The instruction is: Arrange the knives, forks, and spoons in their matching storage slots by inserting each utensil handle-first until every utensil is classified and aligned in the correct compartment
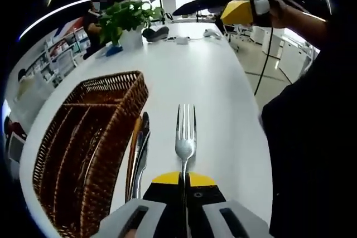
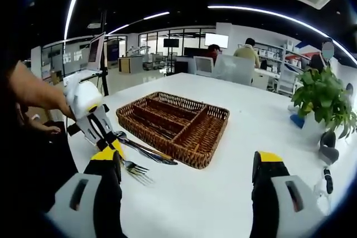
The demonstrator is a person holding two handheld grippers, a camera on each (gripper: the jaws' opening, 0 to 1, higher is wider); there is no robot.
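I am gripping the stiff, slick steel fork point(image 1: 185, 137) by its handle in my left tool point(image 1: 184, 193) beside the wicker tray point(image 1: 83, 143), while my right tool point(image 2: 184, 193) is hanging open.

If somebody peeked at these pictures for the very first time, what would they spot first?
Probably the shiny fork, pinched by its handle in the left tongs and sticking out over the white table. Next to it sits a brown wicker basket with long empty slots, and a few more utensils lie along its side. The right tongs hang wide open above the table, and a leafy green plant stands farther off.
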